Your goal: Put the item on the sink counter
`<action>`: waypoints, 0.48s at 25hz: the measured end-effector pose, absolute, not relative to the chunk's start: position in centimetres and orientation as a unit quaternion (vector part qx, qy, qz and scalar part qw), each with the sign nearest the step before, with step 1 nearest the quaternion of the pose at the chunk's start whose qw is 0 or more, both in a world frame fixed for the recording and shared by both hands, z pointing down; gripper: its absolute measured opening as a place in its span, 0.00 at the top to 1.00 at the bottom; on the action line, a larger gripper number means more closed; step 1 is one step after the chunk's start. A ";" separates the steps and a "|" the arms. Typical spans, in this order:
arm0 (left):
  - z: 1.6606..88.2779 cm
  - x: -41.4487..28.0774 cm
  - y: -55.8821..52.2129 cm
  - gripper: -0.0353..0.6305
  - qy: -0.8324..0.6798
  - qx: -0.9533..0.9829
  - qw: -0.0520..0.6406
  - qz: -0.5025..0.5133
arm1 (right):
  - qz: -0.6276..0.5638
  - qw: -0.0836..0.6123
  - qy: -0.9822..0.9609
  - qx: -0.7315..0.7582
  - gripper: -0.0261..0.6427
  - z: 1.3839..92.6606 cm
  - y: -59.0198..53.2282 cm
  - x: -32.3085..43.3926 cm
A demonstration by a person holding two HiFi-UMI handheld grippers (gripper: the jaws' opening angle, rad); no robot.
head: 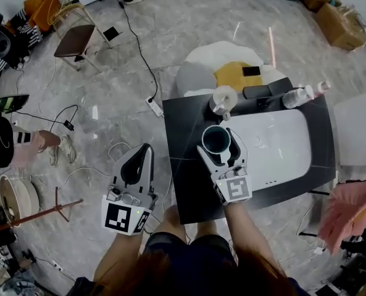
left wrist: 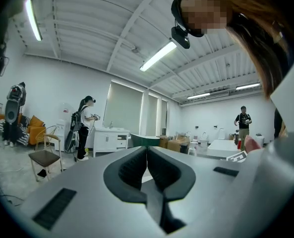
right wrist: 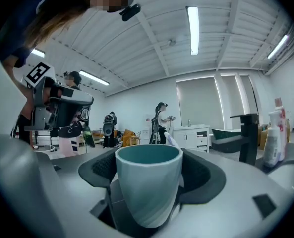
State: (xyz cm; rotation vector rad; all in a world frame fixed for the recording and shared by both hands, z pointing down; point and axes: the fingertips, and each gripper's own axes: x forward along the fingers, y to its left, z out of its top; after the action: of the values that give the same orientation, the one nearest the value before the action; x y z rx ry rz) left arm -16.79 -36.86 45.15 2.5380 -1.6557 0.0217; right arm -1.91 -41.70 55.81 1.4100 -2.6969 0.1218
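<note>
A teal cup (head: 216,139) stands upright between the jaws of my right gripper (head: 220,143), which is shut on it. Both are over the left part of the dark sink counter (head: 181,171), beside the white basin (head: 284,156). In the right gripper view the cup (right wrist: 147,187) fills the space between the black pads (right wrist: 201,175) of the right gripper (right wrist: 149,171), and a white stick shows behind its rim. My left gripper (head: 145,150) hangs over the floor left of the counter, its jaws shut and empty. The left gripper view shows the left gripper (left wrist: 147,150) pressed together.
A black faucet (head: 266,91), bottles (head: 299,97) and a white roll (head: 223,98) line the counter's far edge. A power strip with its cable (head: 153,106) lies on the floor, with a chair (head: 75,39) further off. A white box (head: 357,128) and a pink cloth (head: 348,206) lie to the right.
</note>
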 end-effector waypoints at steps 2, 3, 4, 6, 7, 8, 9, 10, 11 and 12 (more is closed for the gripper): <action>45.6 -16.9 -36.8 0.91 -0.548 0.834 0.057 0.012 | 0.047 0.045 -0.884 0.464 0.36 56.8 -42.0 -1.7; 45.7 -16.9 -36.8 0.91 -0.549 0.834 0.058 0.015 | 0.049 0.041 -0.885 0.462 0.36 57.3 -41.9 -1.7; 45.9 -16.9 -36.8 0.91 -0.549 0.833 0.058 0.017 | 0.051 0.038 -0.886 0.459 0.36 57.8 -41.8 -1.7; 46.1 -16.8 -36.9 0.91 -0.549 0.833 0.059 0.020 | 0.054 0.042 -0.886 0.458 0.36 58.3 -41.6 -1.7; 46.1 -16.7 -36.9 0.91 -0.549 0.833 0.059 0.020 | 0.055 0.045 -0.886 0.457 0.36 58.5 -41.5 -1.7; 46.2 -16.5 -37.0 0.91 -0.549 0.834 0.059 0.020 | 0.054 0.047 -0.887 0.456 0.36 58.6 -41.4 -1.7; 46.2 -16.4 -37.0 0.91 -0.548 0.834 0.059 0.020 | 0.052 0.049 -0.887 0.456 0.36 58.5 -41.3 -1.8; 46.2 -16.2 -37.0 0.91 -0.547 0.835 0.059 0.019 | 0.049 0.048 -0.888 0.455 0.33 58.4 -41.2 -1.9; 46.2 -16.1 -37.0 0.91 -0.546 0.835 0.058 0.019 | 0.044 0.042 -0.890 0.453 0.31 58.1 -41.1 -2.0; 46.2 -15.9 -37.0 0.91 -0.545 0.836 0.057 0.019 | 0.041 0.033 -0.891 0.450 0.29 57.7 -41.1 -2.1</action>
State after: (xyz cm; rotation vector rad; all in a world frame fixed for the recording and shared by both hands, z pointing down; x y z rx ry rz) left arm -15.89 -37.01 46.18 2.5349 -1.6535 0.0562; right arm -2.10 -41.07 57.73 1.3854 -2.7439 0.1253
